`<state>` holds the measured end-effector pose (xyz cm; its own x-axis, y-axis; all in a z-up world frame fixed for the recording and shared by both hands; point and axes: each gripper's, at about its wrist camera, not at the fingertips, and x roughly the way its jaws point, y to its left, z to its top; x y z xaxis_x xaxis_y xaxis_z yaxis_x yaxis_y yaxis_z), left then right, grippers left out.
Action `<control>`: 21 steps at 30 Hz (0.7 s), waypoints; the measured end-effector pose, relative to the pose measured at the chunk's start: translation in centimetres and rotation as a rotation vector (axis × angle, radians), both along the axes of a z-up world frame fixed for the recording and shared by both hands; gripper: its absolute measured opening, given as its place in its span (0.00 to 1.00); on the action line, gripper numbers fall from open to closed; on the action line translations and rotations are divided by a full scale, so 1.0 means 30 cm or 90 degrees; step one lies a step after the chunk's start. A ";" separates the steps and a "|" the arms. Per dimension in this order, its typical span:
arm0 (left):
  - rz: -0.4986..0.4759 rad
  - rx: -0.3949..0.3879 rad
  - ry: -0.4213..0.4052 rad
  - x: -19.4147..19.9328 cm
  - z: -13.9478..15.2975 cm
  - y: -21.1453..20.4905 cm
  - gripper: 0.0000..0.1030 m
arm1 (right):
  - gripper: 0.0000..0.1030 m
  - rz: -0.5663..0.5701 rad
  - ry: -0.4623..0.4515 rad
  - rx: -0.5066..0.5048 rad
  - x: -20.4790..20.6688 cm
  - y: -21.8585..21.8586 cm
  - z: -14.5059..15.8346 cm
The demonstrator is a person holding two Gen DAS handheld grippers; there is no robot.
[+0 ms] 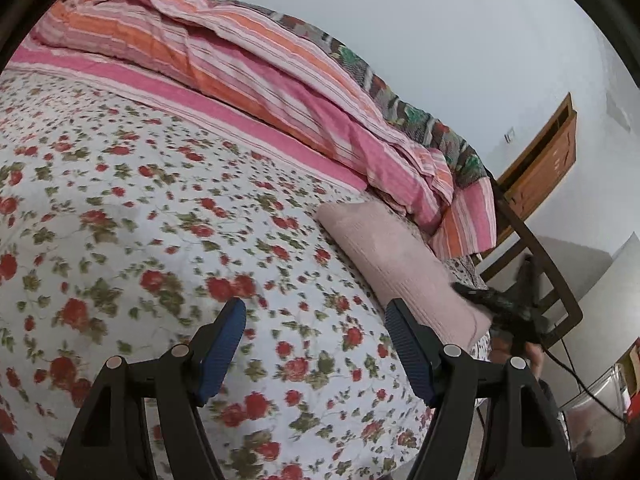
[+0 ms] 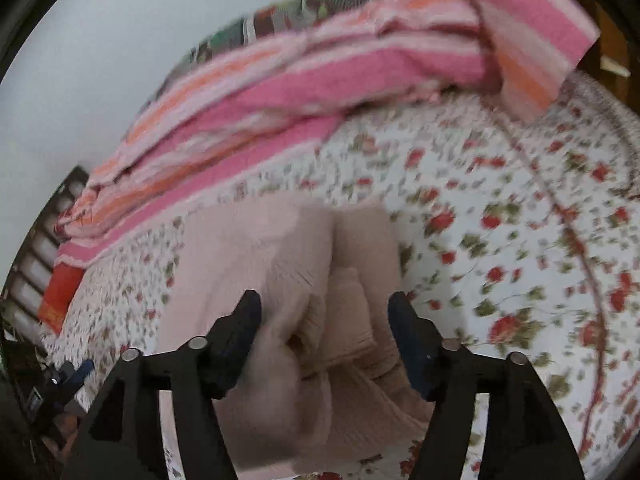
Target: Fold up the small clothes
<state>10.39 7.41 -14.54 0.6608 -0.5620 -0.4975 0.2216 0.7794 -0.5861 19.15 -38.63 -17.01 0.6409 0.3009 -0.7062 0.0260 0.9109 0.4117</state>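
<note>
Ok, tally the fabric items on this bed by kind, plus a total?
Pale pink knitted garment: 1
Pink-and-orange striped blanket: 1
Multicoloured patterned cover behind the blanket: 1
Floral bedsheet: 1
Total: 4

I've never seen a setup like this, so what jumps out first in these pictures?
A bed covered by a rose-print sheet fills both views, with a striped pink-and-orange blanket heaped along its far side. A pale pink garment lies bunched between the open right tongs.

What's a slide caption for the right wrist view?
Open right gripper over a folded pink garment on the floral bedspread.
</note>
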 end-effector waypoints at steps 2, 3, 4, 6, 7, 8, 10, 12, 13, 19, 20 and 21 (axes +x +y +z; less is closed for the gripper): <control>-0.006 0.010 0.000 0.000 0.004 -0.024 0.68 | 0.72 -0.011 0.001 0.019 0.020 -0.019 -0.038; -0.010 0.016 0.000 0.001 0.006 -0.032 0.68 | 0.78 -0.015 0.004 0.036 0.029 -0.035 -0.062; -0.014 0.023 -0.001 0.001 0.007 -0.044 0.68 | 0.79 -0.010 0.009 0.060 0.037 -0.045 -0.081; -0.020 0.034 0.000 0.005 0.008 -0.065 0.68 | 0.80 0.001 0.011 0.099 0.043 -0.067 -0.122; -0.023 0.036 0.001 0.006 0.007 -0.074 0.68 | 0.80 0.008 0.007 0.103 0.040 -0.072 -0.129; -0.026 0.036 0.002 0.008 0.006 -0.085 0.68 | 0.80 0.013 0.003 0.107 0.037 -0.073 -0.130; -0.033 0.034 0.001 0.012 0.005 -0.105 0.68 | 0.80 0.019 0.010 0.107 0.036 -0.062 -0.129; -0.039 0.033 0.003 0.015 0.002 -0.123 0.68 | 0.75 0.031 0.022 0.113 0.038 -0.060 -0.127; -0.046 0.031 0.003 0.016 0.000 -0.135 0.68 | 0.67 0.042 0.029 0.125 0.040 -0.057 -0.125; -0.061 0.029 0.001 0.014 -0.006 -0.159 0.68 | 0.31 0.079 0.001 0.128 0.009 -0.024 -0.009; -0.060 0.028 0.001 0.014 -0.007 -0.154 0.68 | 0.31 0.082 -0.015 0.122 -0.005 -0.007 0.029; -0.059 0.024 0.001 0.013 -0.009 -0.146 0.68 | 0.30 0.082 -0.031 0.116 -0.018 0.013 0.067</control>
